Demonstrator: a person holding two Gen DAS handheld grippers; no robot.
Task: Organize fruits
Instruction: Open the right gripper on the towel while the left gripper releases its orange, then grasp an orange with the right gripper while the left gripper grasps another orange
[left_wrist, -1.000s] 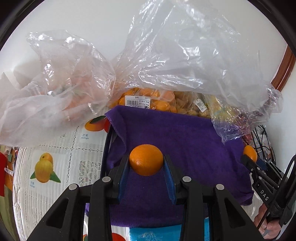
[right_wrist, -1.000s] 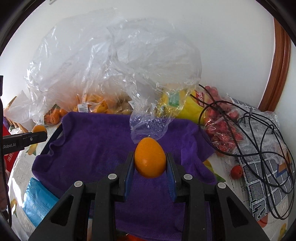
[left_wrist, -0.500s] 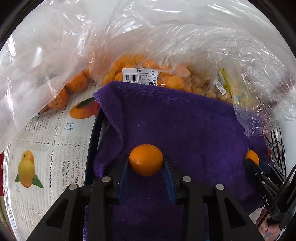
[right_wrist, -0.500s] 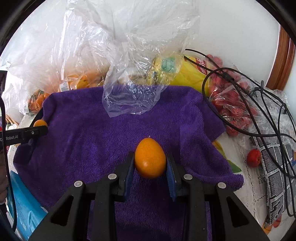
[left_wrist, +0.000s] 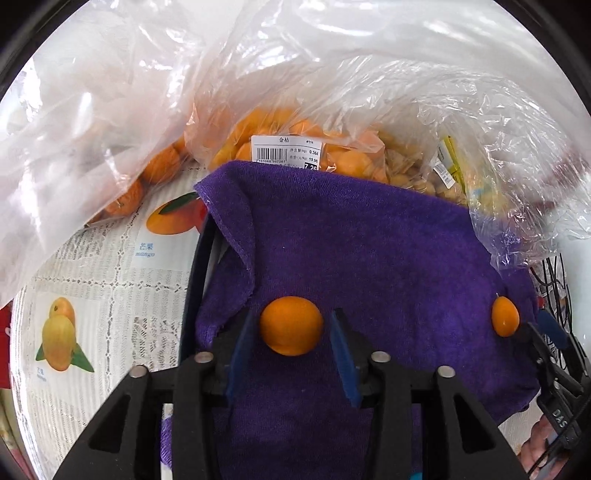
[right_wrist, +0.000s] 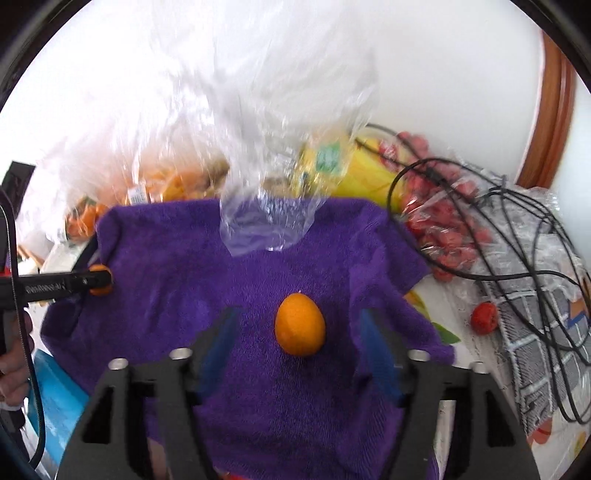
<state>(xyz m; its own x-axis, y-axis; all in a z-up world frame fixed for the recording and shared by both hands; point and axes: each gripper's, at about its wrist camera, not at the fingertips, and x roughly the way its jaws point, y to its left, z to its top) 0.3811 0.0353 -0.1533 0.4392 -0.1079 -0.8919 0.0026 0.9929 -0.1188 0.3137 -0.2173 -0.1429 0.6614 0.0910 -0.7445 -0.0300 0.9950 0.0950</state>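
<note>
A purple towel (left_wrist: 369, 258) covers a dark tray. In the left wrist view my left gripper (left_wrist: 291, 332) has parted a little around a round orange kumquat (left_wrist: 291, 325) that rests on the towel, with a small gap on each side. In the right wrist view my right gripper (right_wrist: 299, 332) is wide open around an egg-shaped kumquat (right_wrist: 300, 325) lying on the towel (right_wrist: 258, 277). That second kumquat also shows in the left wrist view (left_wrist: 505, 321). The left gripper's kumquat shows at the left of the right wrist view (right_wrist: 99, 280).
Clear plastic bags of kumquats (left_wrist: 295, 147) and oranges (left_wrist: 129, 192) lie behind the towel. Red fruits in a bag (right_wrist: 450, 236), a loose red fruit (right_wrist: 484, 317), black cables (right_wrist: 517, 258) and a yellow pack (right_wrist: 354, 166) sit at the right. A fruit-print tablecloth (left_wrist: 92, 280) lies at the left.
Both grippers came down to the towel and opened. The right one let go of its kumquat and spread wide. The left one parted slightly around its kumquat.
</note>
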